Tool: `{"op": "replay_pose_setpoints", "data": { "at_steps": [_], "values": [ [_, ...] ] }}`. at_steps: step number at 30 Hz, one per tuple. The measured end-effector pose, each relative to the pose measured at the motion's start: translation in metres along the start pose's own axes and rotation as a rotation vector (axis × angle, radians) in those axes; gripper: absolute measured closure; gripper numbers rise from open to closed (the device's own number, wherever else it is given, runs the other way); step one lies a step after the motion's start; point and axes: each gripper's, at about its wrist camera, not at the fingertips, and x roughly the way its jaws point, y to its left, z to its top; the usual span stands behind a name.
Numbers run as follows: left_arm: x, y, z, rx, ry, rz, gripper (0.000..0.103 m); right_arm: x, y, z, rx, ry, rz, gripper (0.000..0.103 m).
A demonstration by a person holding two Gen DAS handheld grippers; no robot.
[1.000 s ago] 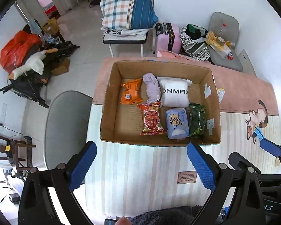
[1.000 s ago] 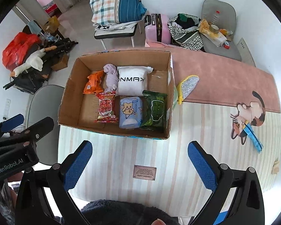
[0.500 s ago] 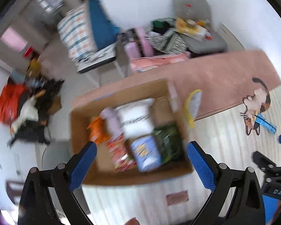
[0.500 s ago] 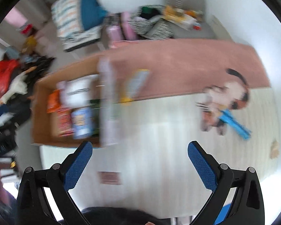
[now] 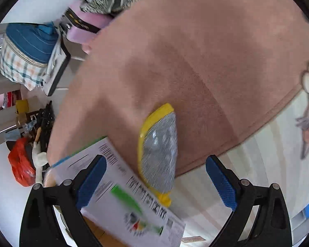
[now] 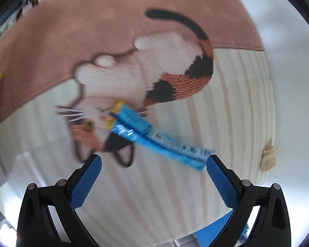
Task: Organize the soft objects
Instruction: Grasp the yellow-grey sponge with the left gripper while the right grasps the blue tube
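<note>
In the left wrist view a yellow-edged silver packet (image 5: 158, 150) lies on the pink part of the mat, right beside the labelled side wall of the cardboard box (image 5: 121, 197). My left gripper (image 5: 155, 185) is open and empty, just above and before the packet. In the right wrist view a long blue snack packet (image 6: 154, 139) lies across the cat picture on the mat. My right gripper (image 6: 153, 182) is open and empty, close before the blue packet. The box's inside is hidden now.
The mat (image 6: 175, 195) is striped cream near me and pink (image 5: 195, 61) farther away. A beige scrap (image 6: 268, 158) lies at the mat's right edge. Beyond the table stand a pink suitcase (image 5: 86, 26), a plaid bag (image 5: 28, 55) and floor clutter (image 5: 22, 162).
Both grippers have swung right and dropped close to the mat. The left now faces the yellow-silver packet beside the box; the right faces the blue packet. Both stay open.
</note>
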Motion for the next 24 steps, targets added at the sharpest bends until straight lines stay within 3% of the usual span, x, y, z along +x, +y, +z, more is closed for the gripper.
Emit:
{"op": "replay_pose_setpoints", "data": {
  "at_steps": [4, 6, 7, 8, 9, 11, 13, 15, 18, 22, 24],
  "values": [
    [0.019, -0.008, 0.007, -0.001, 0.047, -0.014, 0.004, 0.044, -0.004, 0.018, -0.089, 0.080, -0.057, 0.002],
    [0.022, -0.006, 0.011, -0.016, 0.055, -0.023, 0.004, 0.056, -0.007, 0.021, -0.098, 0.100, -0.043, 0.025],
    [0.024, -0.006, 0.013, -0.023, 0.060, -0.033, 0.004, 0.061, -0.010, 0.023, -0.085, 0.125, -0.011, 0.029],
    [0.025, -0.004, 0.014, -0.036, 0.065, -0.044, 0.004, 0.060, -0.014, 0.025, -0.057, 0.123, 0.031, 0.050],
    [0.026, -0.001, 0.016, -0.043, 0.065, -0.050, 0.004, 0.059, -0.020, 0.028, -0.021, 0.124, 0.089, 0.064],
    [0.028, 0.006, 0.018, -0.054, 0.070, -0.074, 0.004, 0.059, -0.036, 0.032, 0.099, 0.143, 0.204, 0.075],
    [0.031, 0.014, 0.019, -0.075, 0.079, -0.099, 0.004, 0.060, -0.052, 0.034, 0.234, 0.162, 0.383, 0.076],
    [0.034, 0.021, 0.017, -0.096, 0.092, -0.130, 0.004, 0.061, -0.063, 0.036, 0.304, 0.156, 0.470, 0.072],
    [0.040, 0.028, 0.016, -0.116, 0.111, -0.162, 0.004, 0.057, -0.062, 0.036, 0.296, 0.139, 0.451, 0.053],
    [0.047, 0.026, 0.012, -0.095, 0.120, -0.182, 0.005, 0.057, -0.046, 0.032, 0.265, 0.149, 0.427, 0.053],
    [0.047, 0.024, 0.008, -0.105, 0.116, -0.196, 0.013, 0.060, -0.041, 0.031, 0.266, 0.154, 0.408, 0.053]
  ]
}}
